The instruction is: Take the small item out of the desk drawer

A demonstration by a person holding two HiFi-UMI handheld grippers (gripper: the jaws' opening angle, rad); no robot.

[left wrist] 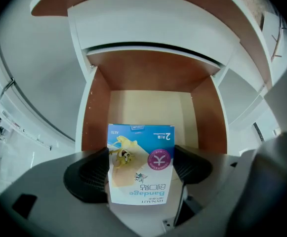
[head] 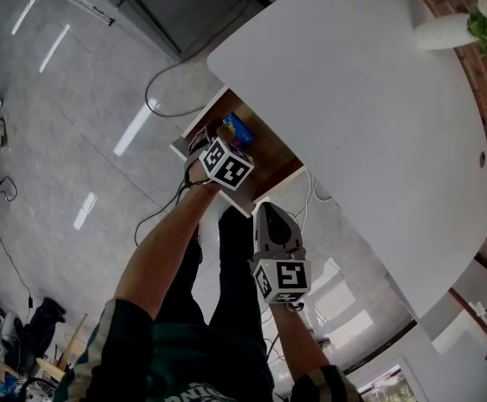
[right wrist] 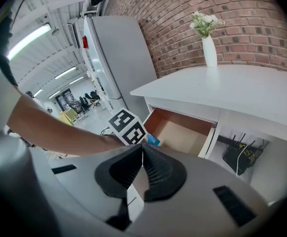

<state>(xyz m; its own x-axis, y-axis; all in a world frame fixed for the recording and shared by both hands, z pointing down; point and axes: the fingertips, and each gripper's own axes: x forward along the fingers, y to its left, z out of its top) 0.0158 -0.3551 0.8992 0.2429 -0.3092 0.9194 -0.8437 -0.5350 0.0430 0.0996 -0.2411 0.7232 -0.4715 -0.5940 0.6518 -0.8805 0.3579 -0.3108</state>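
A small blue and cream bandage box [left wrist: 139,154] sits upside down between the black pads of my left gripper [left wrist: 141,166], which is shut on it. Beyond it lies the open desk drawer [left wrist: 150,107] with a pale floor and brown walls; nothing else shows inside. In the head view the box [head: 237,129] shows at the drawer [head: 264,151] mouth, just beyond the left gripper [head: 230,151]. My right gripper [head: 270,212] hangs lower, in front of the desk, apart from the drawer. In its own view the right gripper [right wrist: 142,168] is shut with nothing between its pads.
The white desk top [head: 352,107] spreads above the drawer, with a white vase of flowers [right wrist: 210,48] by the brick wall. A black router and cables [right wrist: 241,156] sit under the desk. A grey cabinet [right wrist: 118,58] stands to the left. The person's legs [head: 226,291] are below.
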